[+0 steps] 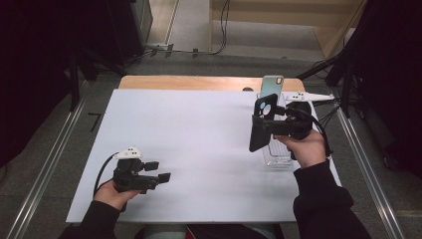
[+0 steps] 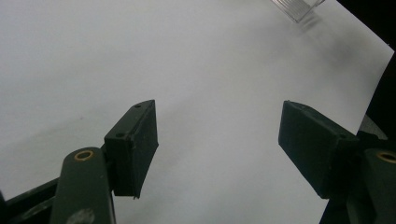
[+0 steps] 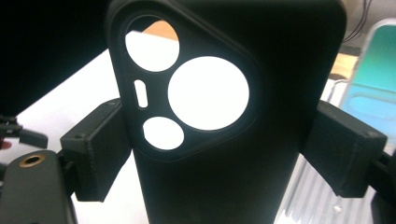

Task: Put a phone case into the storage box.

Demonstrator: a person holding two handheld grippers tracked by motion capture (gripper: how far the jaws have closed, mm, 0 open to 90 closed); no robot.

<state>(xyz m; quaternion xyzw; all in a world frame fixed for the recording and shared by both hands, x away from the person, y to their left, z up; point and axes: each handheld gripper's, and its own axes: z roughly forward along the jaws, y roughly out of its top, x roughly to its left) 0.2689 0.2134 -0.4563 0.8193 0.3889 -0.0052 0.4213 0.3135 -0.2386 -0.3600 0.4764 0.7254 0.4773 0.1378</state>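
Rubbery and black, the phone case [image 3: 233, 140] sits pinched between the jaws of the right gripper [image 1: 266, 127], held upright above the right side of the white table [image 1: 189, 144], just over a clear ribbed rack [image 1: 278, 152] whose far end carries a second, pale-backed phone case [image 1: 272, 87] standing on edge. The right gripper view shows the jaws clenched across the case's width, one pad on each long edge, a little below the big camera cut-out with its three round holes and a slot. That looks a sensible place to grip: the shell is an empty skin, surely very light and hardly breakable, but likely soft enough to bow inward if squeezed hard, and the thin bridges around the cut-out should be its floppiest part — so the solid band beneath them is the firmer hold. Its matte surface should give the pads good friction, so a slip seems less of a worry than a twist; held near one end, the long free part may wag or flex if it touches the rack's ribs. A grip nearer the middle of the long edges would steady it better for sliding into a slot. The left gripper [image 1: 149, 177] rests low at the near left of the table, well apart from the case, its jaws spread wide with nothing but bare white surface between them.
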